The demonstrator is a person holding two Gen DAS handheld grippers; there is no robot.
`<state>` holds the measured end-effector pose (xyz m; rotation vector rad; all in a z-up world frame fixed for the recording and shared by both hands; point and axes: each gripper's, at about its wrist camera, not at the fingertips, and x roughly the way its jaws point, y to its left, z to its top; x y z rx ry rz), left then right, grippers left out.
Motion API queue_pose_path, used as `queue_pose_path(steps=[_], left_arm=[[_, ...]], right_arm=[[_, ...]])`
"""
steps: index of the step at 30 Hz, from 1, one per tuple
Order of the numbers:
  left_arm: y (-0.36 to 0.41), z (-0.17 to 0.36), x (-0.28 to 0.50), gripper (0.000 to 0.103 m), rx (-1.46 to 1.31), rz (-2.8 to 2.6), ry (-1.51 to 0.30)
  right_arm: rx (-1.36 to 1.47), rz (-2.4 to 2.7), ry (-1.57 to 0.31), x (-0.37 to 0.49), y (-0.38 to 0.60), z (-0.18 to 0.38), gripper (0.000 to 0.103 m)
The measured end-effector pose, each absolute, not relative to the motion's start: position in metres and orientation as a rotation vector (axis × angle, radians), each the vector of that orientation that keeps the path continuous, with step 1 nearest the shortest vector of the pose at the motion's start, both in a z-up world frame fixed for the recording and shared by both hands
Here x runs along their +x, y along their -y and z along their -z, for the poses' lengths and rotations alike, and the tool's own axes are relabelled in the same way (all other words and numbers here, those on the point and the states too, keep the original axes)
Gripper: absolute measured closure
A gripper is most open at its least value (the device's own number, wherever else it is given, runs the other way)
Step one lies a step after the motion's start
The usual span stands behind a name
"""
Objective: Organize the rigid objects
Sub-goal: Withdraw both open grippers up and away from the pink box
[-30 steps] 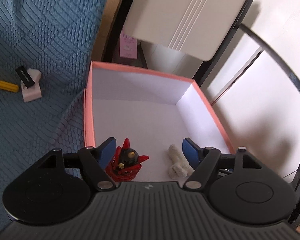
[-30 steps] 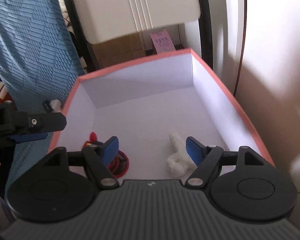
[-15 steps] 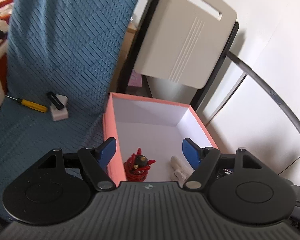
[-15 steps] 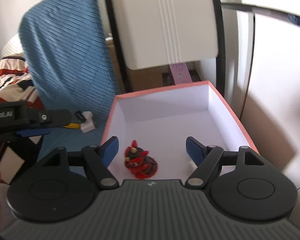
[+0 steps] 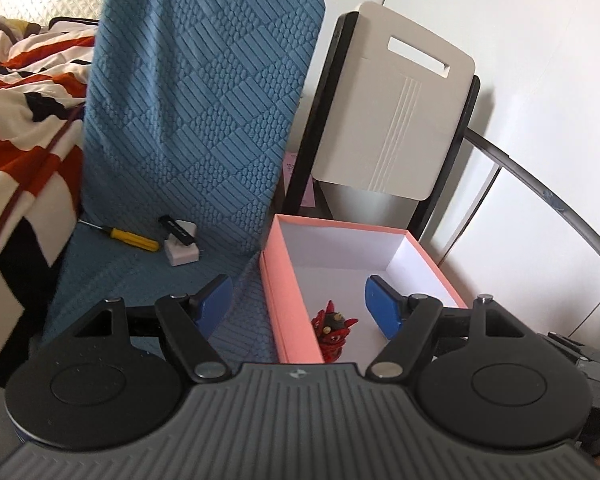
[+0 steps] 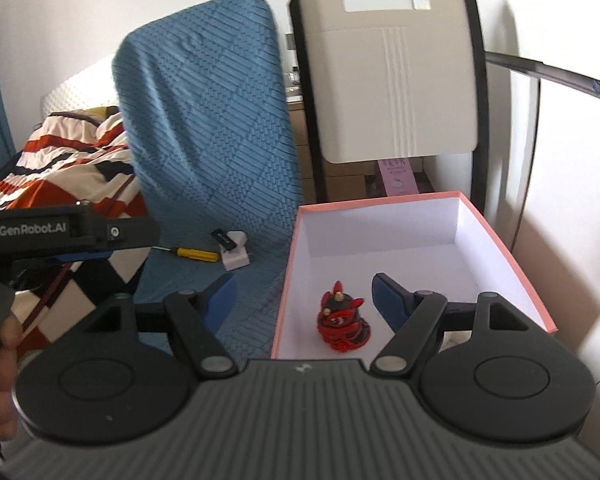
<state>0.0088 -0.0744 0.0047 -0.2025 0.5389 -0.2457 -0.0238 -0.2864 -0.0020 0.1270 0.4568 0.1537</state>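
A pink-rimmed white box [image 5: 290, 300] [image 6: 504, 256] sits on the seat beside a blue-covered chair. Inside it stands a red and black figurine [image 5: 334, 330] [image 6: 342, 318]. On the blue seat lie a yellow-handled screwdriver [image 5: 130, 238] [image 6: 194, 254] and a white block with a black stick on top [image 5: 182, 244] [image 6: 234, 250]. My left gripper [image 5: 304, 306] is open and straddles the box's left wall, well above it. My right gripper [image 6: 304, 300] is open too, held back above the box's near left corner. Both hold nothing. The left gripper's body [image 6: 60, 234] shows at the left of the right wrist view.
A blue textured chair back [image 5: 200, 100] rises behind the seat. A white folding chair back [image 5: 400, 112] with a black frame stands behind the box. A striped orange, white and black blanket [image 5: 16, 112] lies at the left. A white wall is on the right.
Both grippers have pulled back and up out of the box, so the chairs and seat come into view. The white piece near the box's front is now hidden. Jaws stayed open.
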Motion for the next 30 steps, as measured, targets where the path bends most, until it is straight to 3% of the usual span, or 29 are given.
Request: queue_pose_path(steps=[30], left_arm=[[-0.008,0.027,-0.032,0.024,-0.264,0.178,-0.581]], right_arm=[[0.110,-0.204,-0.519,-0.059,0.203,0.027,0.027]])
